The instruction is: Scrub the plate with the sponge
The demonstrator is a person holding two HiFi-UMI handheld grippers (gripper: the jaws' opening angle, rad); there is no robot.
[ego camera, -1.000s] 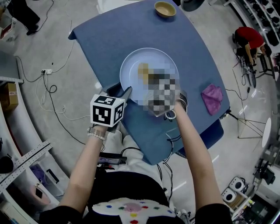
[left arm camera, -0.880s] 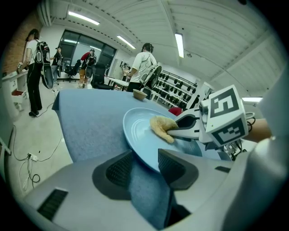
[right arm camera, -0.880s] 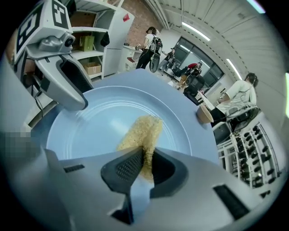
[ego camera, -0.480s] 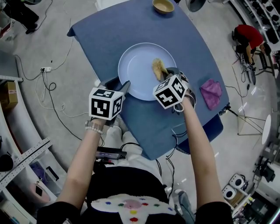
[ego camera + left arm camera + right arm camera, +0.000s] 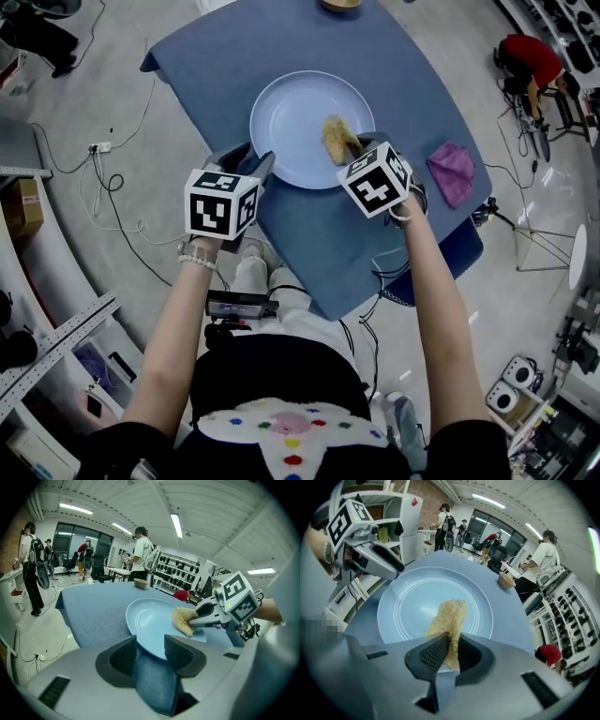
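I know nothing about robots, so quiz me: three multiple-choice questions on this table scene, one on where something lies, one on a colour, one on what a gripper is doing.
1. The crumpled purple cloth lies:
A. on the round light blue plate
B. on the table, to the plate's right in the head view
C. on the floor

2. The tablecloth is:
A. white
B. green
C. blue

3. The right gripper is:
A. shut on the tan sponge
B. open and empty
C. shut on the plate's rim

Answers:
1 B: the head view shows the cloth on the table, apart from the plate and off to its right.
2 C: every view shows a blue cover.
3 A: the right gripper view shows its jaws closed on the sponge, whose far end lies on the plate.
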